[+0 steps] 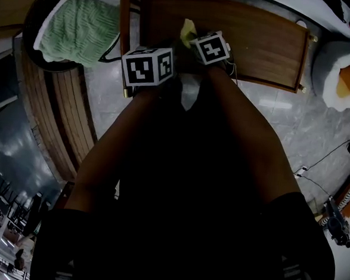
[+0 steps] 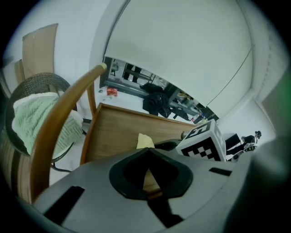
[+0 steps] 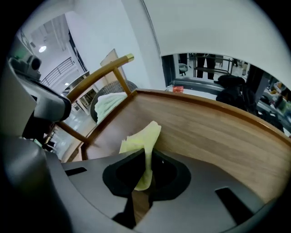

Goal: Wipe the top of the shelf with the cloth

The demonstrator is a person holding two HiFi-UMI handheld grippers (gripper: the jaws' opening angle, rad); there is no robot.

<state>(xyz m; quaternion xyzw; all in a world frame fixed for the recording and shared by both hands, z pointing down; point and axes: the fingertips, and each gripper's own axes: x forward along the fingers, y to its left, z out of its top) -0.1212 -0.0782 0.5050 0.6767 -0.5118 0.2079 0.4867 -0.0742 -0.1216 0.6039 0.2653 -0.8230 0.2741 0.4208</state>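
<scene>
The wooden shelf top [image 1: 259, 40] lies ahead of me, with a raised rim along its far edge. My right gripper [image 3: 148, 154] is shut on a pale yellow cloth [image 3: 142, 142], which sticks up past the jaws over the wood [image 3: 218, 132]. In the head view the cloth [image 1: 187, 31] shows just beyond the right marker cube [image 1: 211, 49], at the shelf's near left part. My left gripper [image 2: 146, 152] is shut with nothing in it and hovers by the shelf's left end [image 2: 113, 129]. Its cube [image 1: 147, 67] sits beside the right one. The left gripper view shows the cloth [image 2: 144, 141] ahead of its jaws.
A round wicker chair with a green knitted cushion [image 1: 75, 30] stands left of the shelf, its curved wooden arm [image 2: 59, 123] close to my left gripper. A white and orange object [image 1: 347, 76] sits at the right. Cables [image 1: 316, 176] cross the marble floor.
</scene>
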